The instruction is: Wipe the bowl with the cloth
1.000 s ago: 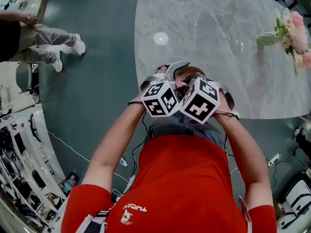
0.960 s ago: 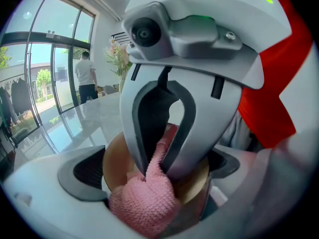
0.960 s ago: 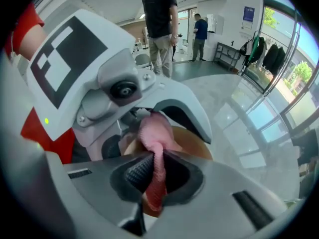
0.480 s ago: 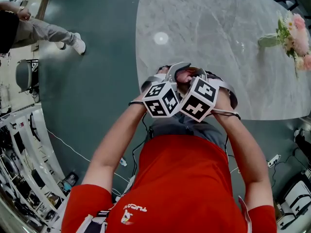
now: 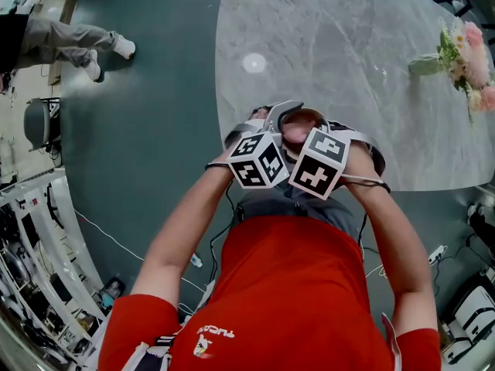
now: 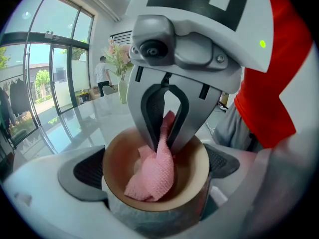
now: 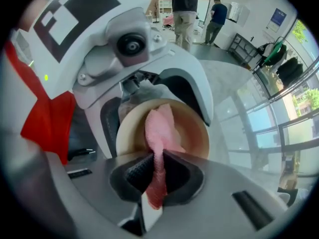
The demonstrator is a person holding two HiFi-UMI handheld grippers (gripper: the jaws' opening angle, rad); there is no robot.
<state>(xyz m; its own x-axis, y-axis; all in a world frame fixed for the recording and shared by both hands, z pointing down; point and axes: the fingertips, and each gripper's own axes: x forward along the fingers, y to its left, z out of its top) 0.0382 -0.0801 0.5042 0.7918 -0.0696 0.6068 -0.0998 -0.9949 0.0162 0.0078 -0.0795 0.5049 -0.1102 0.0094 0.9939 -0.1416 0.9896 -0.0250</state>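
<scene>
Jaws first: my left gripper (image 6: 155, 183) is spread wide and clamped round the round bowl, tan inside and grey outside (image 6: 195, 166). Its dark ribbed pads (image 6: 89, 171) press the outer wall on either side. My right gripper (image 7: 158, 176) is pinched almost closed on the pink waffle-weave cloth (image 7: 158, 128), and a short tail pokes out behind the tips toward the camera.

In the left gripper view the right gripper's tips reach down into the bowl's mouth. The cloth hangs from them and bunches against the inner wall and the bottom. The bowl's opening faces the right gripper.

On the head view both grippers sit close together in front of the red shirt (image 5: 294, 284), at the near edge of the grey marble table (image 5: 348, 76).

Counting now: two grippers, each with one black-and-white marker cube (image 5: 257, 161), so two cubes. One bowl, one cloth. One vase of pink flowers (image 5: 464, 49) stands at the table's right side, well apart from the grippers.
</scene>
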